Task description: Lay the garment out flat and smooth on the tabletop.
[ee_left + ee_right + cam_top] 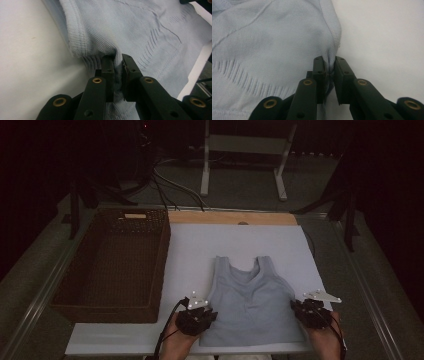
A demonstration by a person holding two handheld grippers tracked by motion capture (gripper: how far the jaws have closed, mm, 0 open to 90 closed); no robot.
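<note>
Both pinching pale blue ribbed knit tank top (250,302): left gripper (117,75) and right gripper (329,75), seen close; brown wicker basket (112,265) overhead only; hem cut off.

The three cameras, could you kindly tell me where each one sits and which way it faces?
High view: above the person's side, looking forward and down on the white board, basket and tank top; both hands show.
Left gripper view: rides the left gripper, looking along its jaws, shut on the top's side edge.
Right gripper view: rides the right gripper, shut on the opposite edge.
Both gripper views share the top.
</note>
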